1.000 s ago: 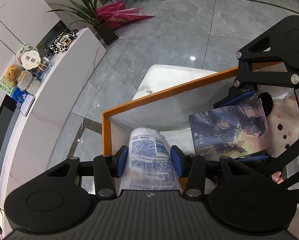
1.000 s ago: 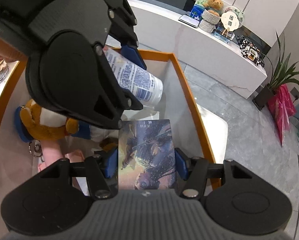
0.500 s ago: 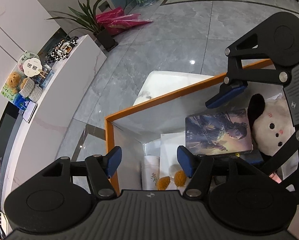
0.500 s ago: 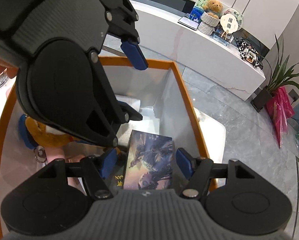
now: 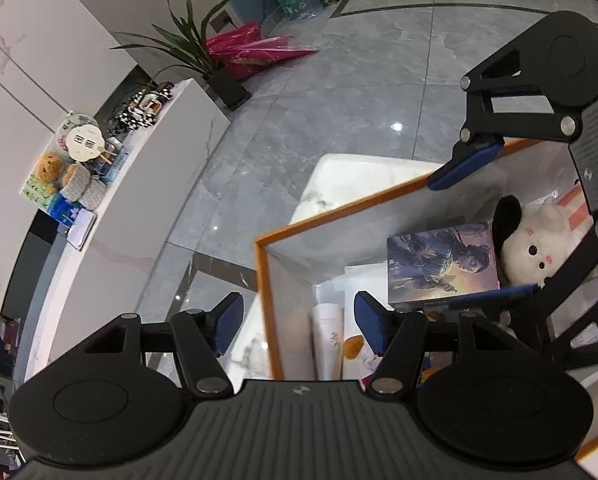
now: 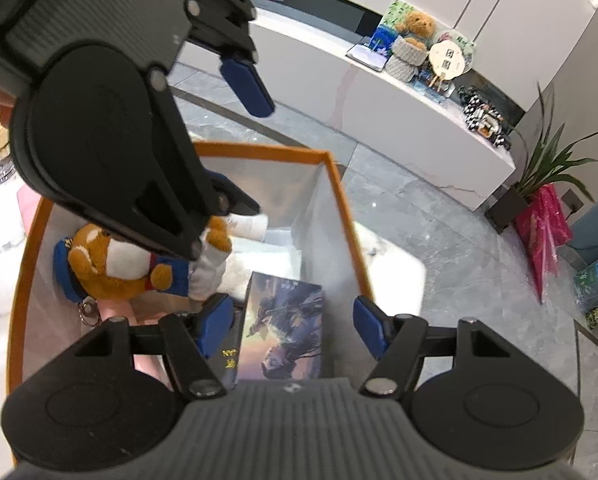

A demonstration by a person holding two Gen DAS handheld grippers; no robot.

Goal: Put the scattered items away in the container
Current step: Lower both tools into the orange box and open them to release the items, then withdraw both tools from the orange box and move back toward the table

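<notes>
- My left tool (image 5: 297, 326) hangs over the corner of the orange-rimmed container (image 5: 262, 280), jaws spread wide with nothing between them; its own view shows the rim running right under the gap.
- My right tool (image 6: 293, 326) is just as wide apart and empty, poised above the illustrated box (image 6: 283, 332), which lies inside the container by the near wall.
- Also inside: a brown bear plush (image 6: 111, 264), a white plush (image 5: 539, 240) with a black ear, and a white bottle (image 5: 327, 336) lying along the wall.
- Risk, as I judge it: the two tools are crowded over one opening — lifting either carelessly could knock them together, or catch the rim and shove the container along the worktop (image 5: 359, 176).
- The left view alone shows the white plush; the bear is plain only in the right view.
- Neither view shows whether scattered items remain on the worktop — I cannot tell how much is left.
</notes>
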